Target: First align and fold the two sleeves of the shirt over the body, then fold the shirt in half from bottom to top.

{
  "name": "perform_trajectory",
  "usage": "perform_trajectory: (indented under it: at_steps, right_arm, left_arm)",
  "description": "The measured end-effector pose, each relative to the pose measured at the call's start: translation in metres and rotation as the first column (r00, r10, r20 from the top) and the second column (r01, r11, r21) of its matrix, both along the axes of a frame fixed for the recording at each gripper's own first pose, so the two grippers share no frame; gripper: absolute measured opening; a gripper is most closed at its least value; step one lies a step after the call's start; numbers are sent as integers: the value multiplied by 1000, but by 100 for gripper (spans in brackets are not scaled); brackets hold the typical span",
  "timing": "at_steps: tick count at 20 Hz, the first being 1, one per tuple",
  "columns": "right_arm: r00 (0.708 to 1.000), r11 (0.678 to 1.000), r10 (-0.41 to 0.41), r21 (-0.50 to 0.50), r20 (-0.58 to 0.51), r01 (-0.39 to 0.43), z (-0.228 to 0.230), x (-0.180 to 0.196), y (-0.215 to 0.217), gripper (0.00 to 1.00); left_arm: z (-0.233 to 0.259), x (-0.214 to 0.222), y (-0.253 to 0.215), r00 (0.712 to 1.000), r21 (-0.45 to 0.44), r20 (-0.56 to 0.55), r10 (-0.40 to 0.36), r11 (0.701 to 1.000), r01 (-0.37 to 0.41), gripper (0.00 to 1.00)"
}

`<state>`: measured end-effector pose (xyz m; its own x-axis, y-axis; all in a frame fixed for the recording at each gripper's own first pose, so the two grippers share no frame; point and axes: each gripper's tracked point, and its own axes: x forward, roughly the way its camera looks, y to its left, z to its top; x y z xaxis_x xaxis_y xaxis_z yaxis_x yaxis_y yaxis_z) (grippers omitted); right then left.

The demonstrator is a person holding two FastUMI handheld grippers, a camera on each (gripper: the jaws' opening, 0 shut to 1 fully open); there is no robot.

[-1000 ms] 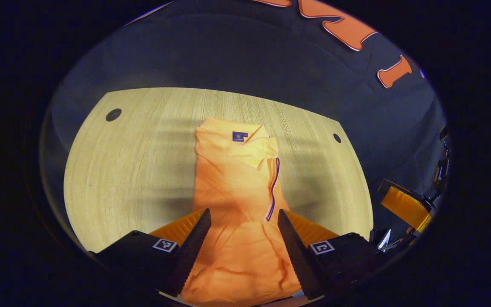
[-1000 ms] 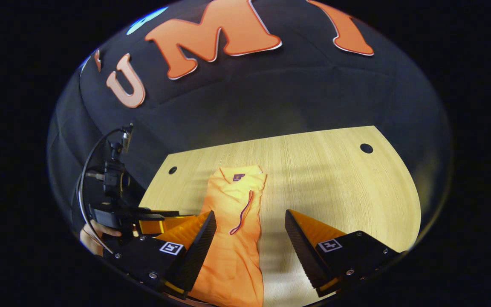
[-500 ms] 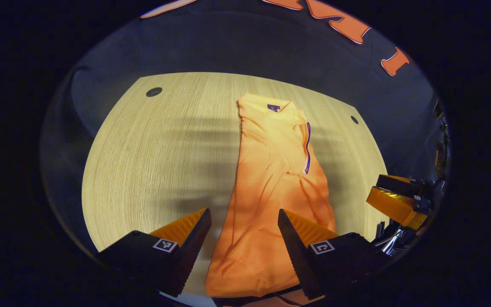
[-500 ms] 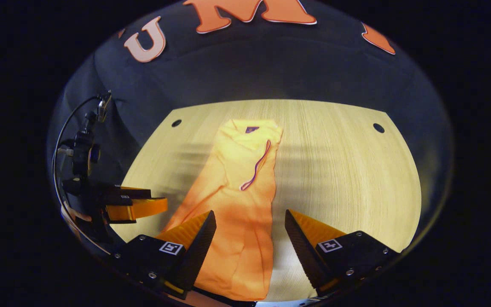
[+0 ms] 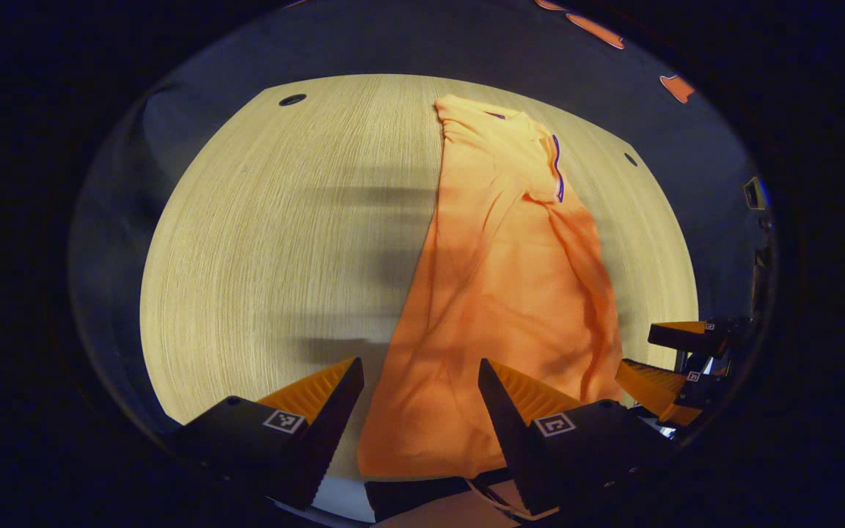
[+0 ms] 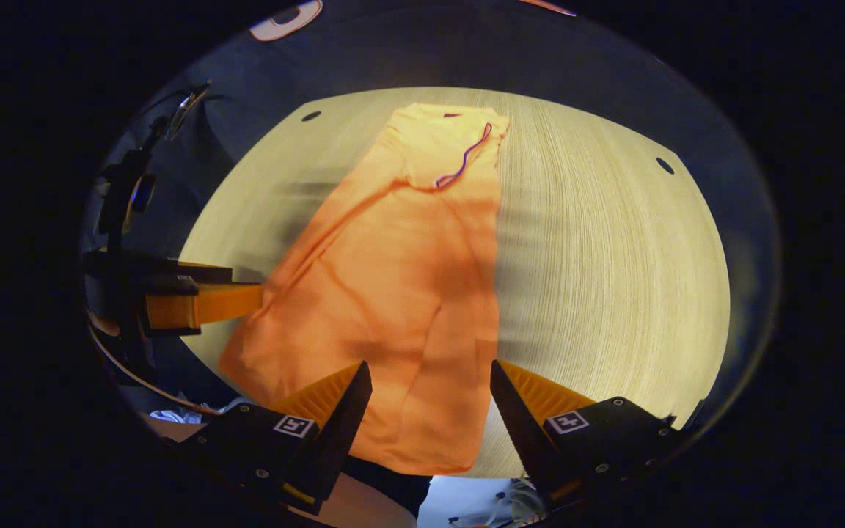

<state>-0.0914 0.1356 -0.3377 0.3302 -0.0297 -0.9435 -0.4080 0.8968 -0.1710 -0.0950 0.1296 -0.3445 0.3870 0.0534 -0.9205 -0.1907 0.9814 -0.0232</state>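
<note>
An orange shirt [image 5: 499, 293] lies lengthwise on the wooden table [image 5: 261, 242], collar at the far end, hem at the near edge, sleeves folded in over the body. A purple-trimmed sleeve edge [image 5: 557, 165] shows near the collar. My left gripper [image 5: 420, 389] hangs open above the hem's left part, nothing between its fingers. In the right gripper view the same shirt [image 6: 393, 293] runs from far collar to near hem, and my right gripper [image 6: 430, 392] is open over the hem's right part. The other gripper [image 6: 202, 304] sits at the shirt's left edge there; likewise one [image 5: 668, 367] shows at the right in the left gripper view.
The table [image 6: 613, 279] has small round holes near its far corners [image 5: 292, 99] [image 6: 664, 165]. Bare wood lies left of the shirt in the left gripper view and right of it in the right gripper view. The table's near edge is just below the hem.
Both grippers have drawn back toward the table's near edge and risen, so the whole shirt and its hem have come into view. Both stayed open.
</note>
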Motion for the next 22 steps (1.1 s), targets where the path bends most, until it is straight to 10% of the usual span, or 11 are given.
perform_trajectory:
  at_steps: [7, 19, 22]
  right_arm:
    - [981, 987, -159, -41, -112, 155, -38, -57, -37, 99]
    - [988, 983, -136, -136, -78, 125, -52, -65, -52, 97]
    - [994, 989, -91, -120, -56, 84, -51, -61, -54, 48]
  left_arm:
    - [-38, -79, -6, 990, 53, -136, 42, 998, -35, 98]
    - [-59, -84, -14, 987, 117, -154, 36, 993, -18, 100]
    - [-60, -82, -23, 989, 122, -146, -20, 992, 38, 73]
